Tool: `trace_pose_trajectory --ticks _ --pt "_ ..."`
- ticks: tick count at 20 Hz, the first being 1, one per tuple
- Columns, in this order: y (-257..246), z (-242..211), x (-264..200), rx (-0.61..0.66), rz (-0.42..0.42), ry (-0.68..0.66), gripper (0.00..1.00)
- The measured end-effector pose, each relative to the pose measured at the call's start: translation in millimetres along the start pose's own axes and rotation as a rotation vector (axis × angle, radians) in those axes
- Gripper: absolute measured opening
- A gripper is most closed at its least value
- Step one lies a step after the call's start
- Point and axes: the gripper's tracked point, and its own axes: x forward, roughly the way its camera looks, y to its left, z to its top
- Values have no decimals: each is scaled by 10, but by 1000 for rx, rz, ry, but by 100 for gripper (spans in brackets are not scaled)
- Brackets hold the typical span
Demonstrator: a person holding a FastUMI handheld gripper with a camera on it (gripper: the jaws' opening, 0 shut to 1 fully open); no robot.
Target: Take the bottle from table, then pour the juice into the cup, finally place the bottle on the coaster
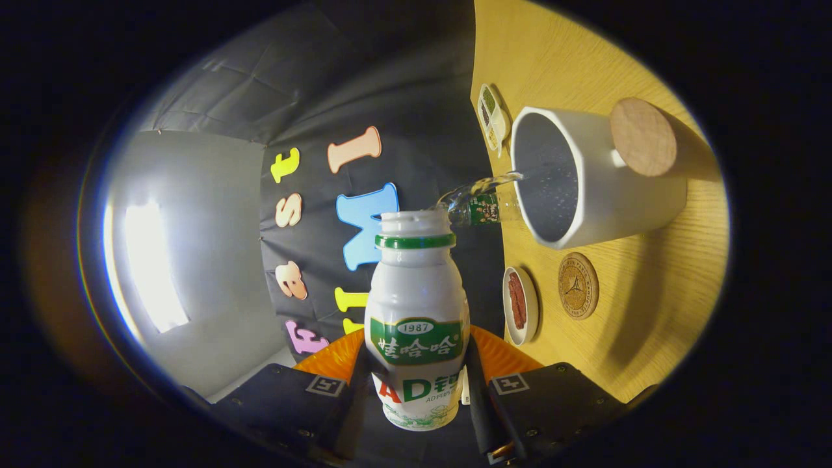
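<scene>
Between my gripper [416,390] fingers I've got the small white yogurt-drink bottle [416,305] clamped at its lower body, tipped sideways, long axis pointing at the white cup [611,188] mouth just right, cork coaster [578,286] near the cup.

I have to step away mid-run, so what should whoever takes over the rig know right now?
Hand-held gripper: shut on the bottle, both fingers pressing its sides, bottle tipped toward the cup.
Cup: on the wooden table, mouth just beyond the bottle's open neck; a clear bottle lies between them.
Coaster: beside the cup, bare.
Done: bottle taken, tilted for pouring.
Left: finish pouring, set the bottle on the coaster.
</scene>
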Motion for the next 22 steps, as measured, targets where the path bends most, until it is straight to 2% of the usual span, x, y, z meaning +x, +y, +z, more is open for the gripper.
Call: trace_pose_trajectory --ticks 22 --pt "55 13 11 62 30 -4 67"
